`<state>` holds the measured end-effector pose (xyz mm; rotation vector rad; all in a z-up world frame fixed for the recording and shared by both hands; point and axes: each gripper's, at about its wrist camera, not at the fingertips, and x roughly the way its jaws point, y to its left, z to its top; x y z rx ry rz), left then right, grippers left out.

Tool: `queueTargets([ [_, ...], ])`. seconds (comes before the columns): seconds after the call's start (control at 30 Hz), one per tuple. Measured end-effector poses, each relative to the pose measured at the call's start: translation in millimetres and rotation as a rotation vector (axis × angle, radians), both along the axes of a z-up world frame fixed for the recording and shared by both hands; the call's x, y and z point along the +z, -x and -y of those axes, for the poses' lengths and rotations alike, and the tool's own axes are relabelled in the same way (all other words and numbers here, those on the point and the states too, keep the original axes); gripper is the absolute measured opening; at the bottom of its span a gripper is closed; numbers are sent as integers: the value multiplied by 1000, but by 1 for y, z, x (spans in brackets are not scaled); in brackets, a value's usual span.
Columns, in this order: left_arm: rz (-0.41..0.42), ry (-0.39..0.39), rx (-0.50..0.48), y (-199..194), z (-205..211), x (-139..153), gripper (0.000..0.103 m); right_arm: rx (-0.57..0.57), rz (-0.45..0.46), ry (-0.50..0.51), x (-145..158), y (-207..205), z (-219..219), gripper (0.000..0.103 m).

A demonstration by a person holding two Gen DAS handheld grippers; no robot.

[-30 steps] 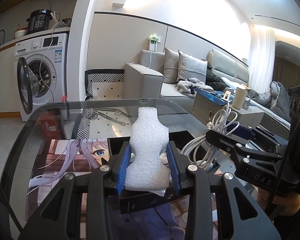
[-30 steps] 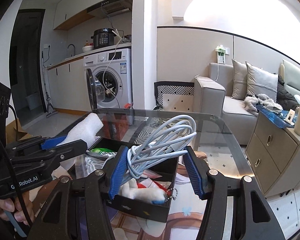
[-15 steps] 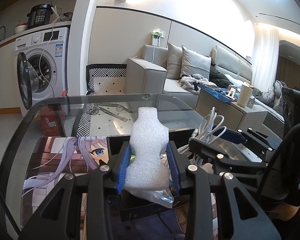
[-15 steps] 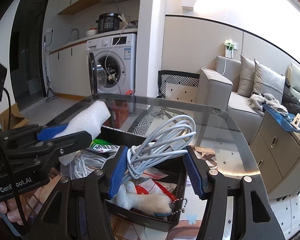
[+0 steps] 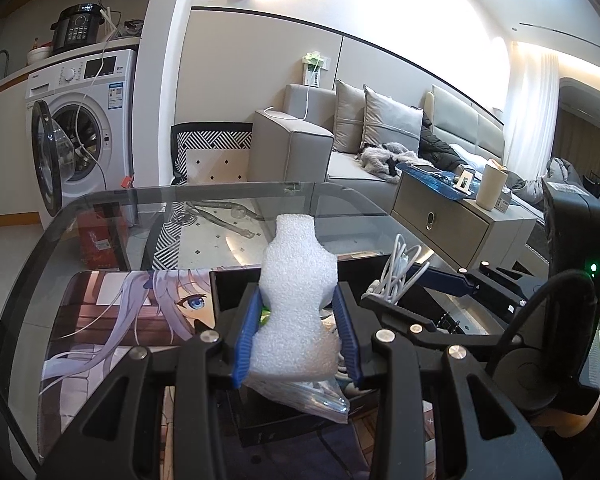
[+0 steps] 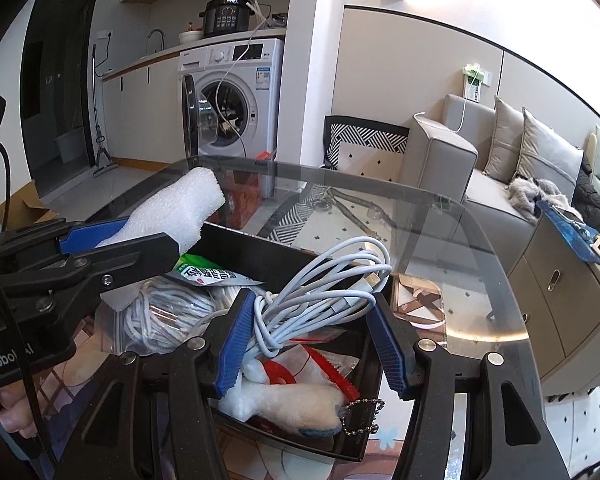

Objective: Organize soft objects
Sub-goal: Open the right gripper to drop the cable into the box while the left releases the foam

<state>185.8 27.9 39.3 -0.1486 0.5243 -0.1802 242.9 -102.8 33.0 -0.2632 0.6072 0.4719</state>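
The left tool (image 5: 296,334) is closed on a white, waisted piece of packing foam (image 5: 296,300), holding it over the near-left end of the shallow black rectangular tray (image 6: 284,258). The right tool (image 6: 312,340) stands half open with a loose coil of white charging cable (image 6: 324,284) between its blue pads, over the tray's right half. The tray sits on the glass surface (image 6: 472,248). Inside it lie a bagged white cord (image 6: 160,312), a green snack packet (image 6: 208,274) and a cream plush keychain toy (image 6: 292,404).
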Motion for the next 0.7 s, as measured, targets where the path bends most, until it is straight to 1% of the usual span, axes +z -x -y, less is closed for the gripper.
queueTargets([
  [0.07,-6,-1,-3,-1,1,-1,35,7,-6,12,1,-1,0,59],
  [0.13,-9,-4,-7,-2,2,-1,35,20,10,23,4,2,1,63],
  [0.23,-15,-8,-17,-4,3,-1,35,27,46,44,10,10,5,75],
  [0.27,-16,-9,-19,-4,4,-1,36,29,57,44,12,12,7,82],
  [0.3,-17,-10,-23,-4,5,-1,36,29,68,41,14,14,9,86],
  [0.5,-27,-22,-44,-5,11,-4,36,4,84,32,19,24,24,92],
  [0.63,-34,-34,-55,-6,13,-5,36,-13,78,18,18,29,34,95],
  [0.67,-39,-38,-59,-7,14,-6,37,-15,77,17,18,29,35,95],
  [0.7,-43,-41,-61,-7,15,-6,41,-16,76,16,18,30,36,95],
])
